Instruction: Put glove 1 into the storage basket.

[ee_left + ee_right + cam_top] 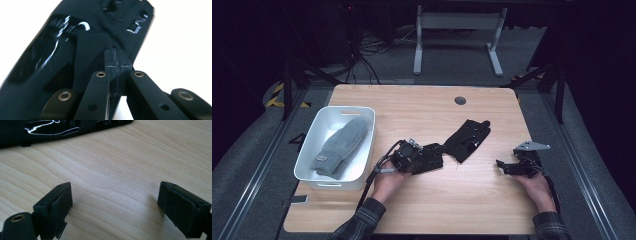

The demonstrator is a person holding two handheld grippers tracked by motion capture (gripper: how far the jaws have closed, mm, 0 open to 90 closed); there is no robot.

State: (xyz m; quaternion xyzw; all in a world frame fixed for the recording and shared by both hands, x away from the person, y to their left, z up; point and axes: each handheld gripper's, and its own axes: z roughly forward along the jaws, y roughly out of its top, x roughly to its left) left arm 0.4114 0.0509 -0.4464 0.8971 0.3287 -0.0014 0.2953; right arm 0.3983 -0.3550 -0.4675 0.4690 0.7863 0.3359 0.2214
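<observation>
A black glove with glossy markings lies flat on the wooden table at mid right. My left gripper sits low at the glove's near cuff end. In the left gripper view the left gripper has its jaws pressed together with a fold of the black glove pinched between them. My right gripper rests near the table's right side, apart from the glove. In the right gripper view the right gripper is open over bare wood, with the glove farther off.
A white bin stands at the table's left and holds a grey mitten. A round dark grommet sits near the far edge. Beyond the table a white desk frame and cables lie on the floor.
</observation>
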